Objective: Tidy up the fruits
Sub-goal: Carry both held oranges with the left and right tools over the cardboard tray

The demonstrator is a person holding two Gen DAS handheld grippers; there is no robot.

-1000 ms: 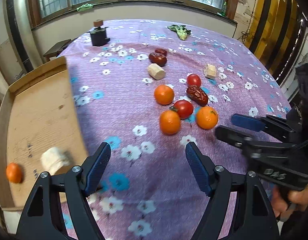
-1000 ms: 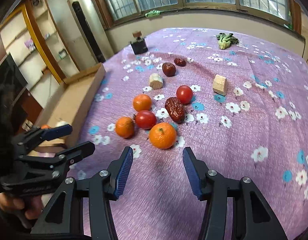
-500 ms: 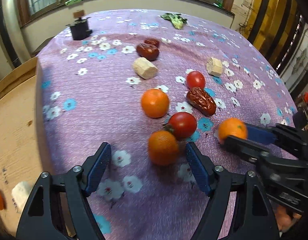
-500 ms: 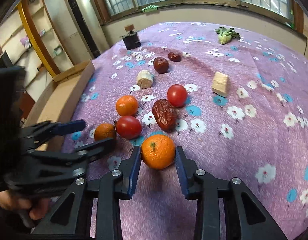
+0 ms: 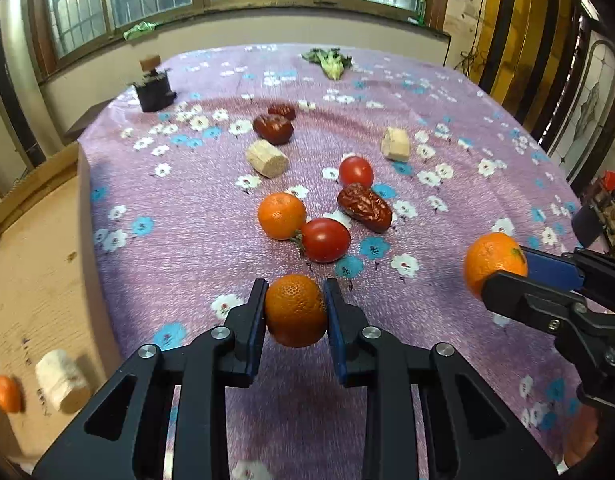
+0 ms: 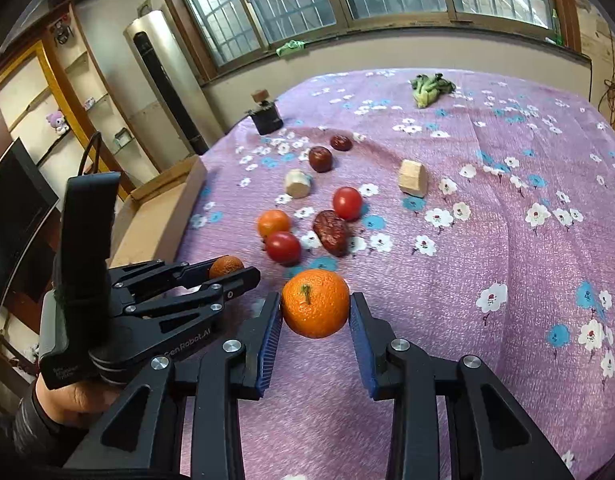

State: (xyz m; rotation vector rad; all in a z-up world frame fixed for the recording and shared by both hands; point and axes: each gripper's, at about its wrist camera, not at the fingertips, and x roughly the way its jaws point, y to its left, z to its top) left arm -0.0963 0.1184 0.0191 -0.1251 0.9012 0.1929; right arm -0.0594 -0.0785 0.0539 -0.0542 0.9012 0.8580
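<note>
My left gripper [image 5: 295,310] is shut on a small dark orange [image 5: 295,311], held just above the purple floral cloth; it also shows in the right wrist view [image 6: 226,266]. My right gripper [image 6: 315,306] is shut on a bigger orange [image 6: 315,303], lifted off the cloth, seen at the right of the left wrist view [image 5: 494,261]. On the cloth lie another orange [image 5: 282,215], two tomatoes [image 5: 325,239] [image 5: 355,171] and a wrinkled red date [image 5: 364,207].
A wooden tray [image 5: 39,280] on the left holds a small orange [image 5: 6,393] and a pale cylinder [image 5: 61,374]. Farther back lie two dates [image 5: 273,128], two pale chunks [image 5: 267,158] [image 5: 395,144], a black box [image 5: 153,88] and green leaves [image 5: 329,60].
Both grippers closed on an orange each: the left moved forward and shut on the small one, the right shut on the bigger one and lifted it.
</note>
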